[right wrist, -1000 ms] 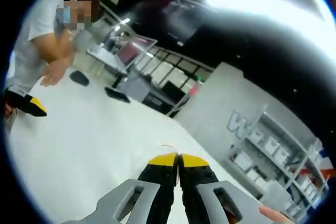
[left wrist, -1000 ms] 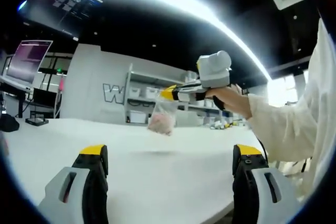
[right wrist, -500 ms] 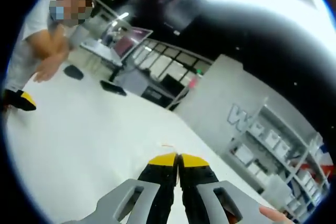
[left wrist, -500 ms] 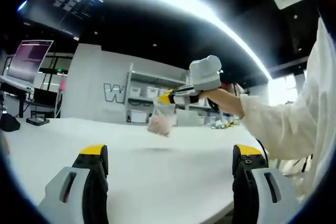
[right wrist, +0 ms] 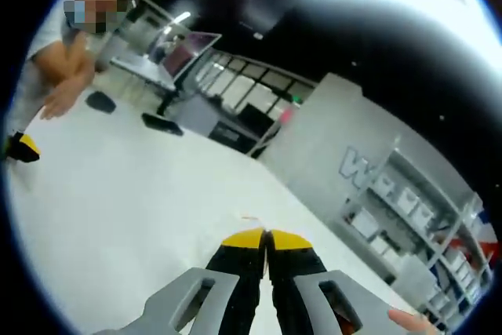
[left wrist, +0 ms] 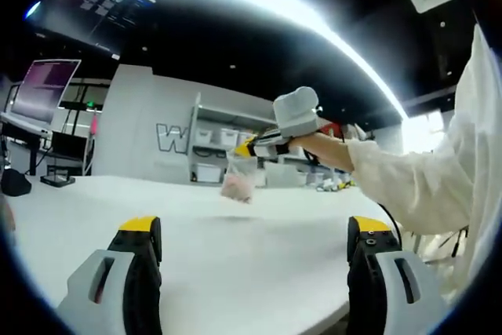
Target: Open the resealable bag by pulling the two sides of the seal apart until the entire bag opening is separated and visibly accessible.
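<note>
Clear plastic of the resealable bag [left wrist: 238, 180] hangs above the white table [left wrist: 235, 249], pinched at its top edge by the right gripper [left wrist: 245, 147]. In the last second this gripper has carried the bag a little farther away and to the left. In the right gripper view its jaws are pressed together on a thin edge. The left gripper [left wrist: 255, 233] waits near, wide apart, holding nothing. I judge the seal is not yet pulled open.

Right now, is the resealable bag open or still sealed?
Cannot tell for sure. The bag hangs above the table from the shut right gripper, pinched at its top edge; the seal itself is too small to read.
</note>
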Action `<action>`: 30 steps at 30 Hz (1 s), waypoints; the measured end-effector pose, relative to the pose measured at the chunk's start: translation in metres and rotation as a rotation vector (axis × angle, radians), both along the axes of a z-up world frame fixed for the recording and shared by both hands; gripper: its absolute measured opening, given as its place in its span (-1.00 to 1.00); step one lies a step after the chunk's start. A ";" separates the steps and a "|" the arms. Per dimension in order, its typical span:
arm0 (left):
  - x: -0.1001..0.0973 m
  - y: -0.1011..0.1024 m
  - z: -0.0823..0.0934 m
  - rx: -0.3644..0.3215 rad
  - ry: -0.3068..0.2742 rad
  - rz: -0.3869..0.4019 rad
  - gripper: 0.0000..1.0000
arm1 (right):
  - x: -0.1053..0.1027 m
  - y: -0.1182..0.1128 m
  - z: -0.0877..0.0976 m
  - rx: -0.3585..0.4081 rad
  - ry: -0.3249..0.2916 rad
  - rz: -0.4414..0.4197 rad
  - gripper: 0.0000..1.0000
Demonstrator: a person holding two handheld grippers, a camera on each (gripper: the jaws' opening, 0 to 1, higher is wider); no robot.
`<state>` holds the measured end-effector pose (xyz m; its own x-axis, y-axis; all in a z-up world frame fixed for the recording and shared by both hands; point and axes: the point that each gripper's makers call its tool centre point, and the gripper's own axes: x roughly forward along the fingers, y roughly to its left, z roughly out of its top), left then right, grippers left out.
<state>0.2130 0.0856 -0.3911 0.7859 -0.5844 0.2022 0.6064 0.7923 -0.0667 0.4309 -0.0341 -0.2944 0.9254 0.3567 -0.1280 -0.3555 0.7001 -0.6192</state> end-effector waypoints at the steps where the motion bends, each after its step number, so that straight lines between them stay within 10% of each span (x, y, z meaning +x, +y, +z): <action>1: 0.000 0.000 0.000 0.002 0.000 0.001 0.94 | 0.001 0.000 0.000 -0.001 0.000 -0.001 -1.00; 30: 0.003 -0.002 0.000 0.004 0.005 -0.001 0.93 | 0.037 -0.019 -0.007 -0.007 0.033 -0.060 -1.00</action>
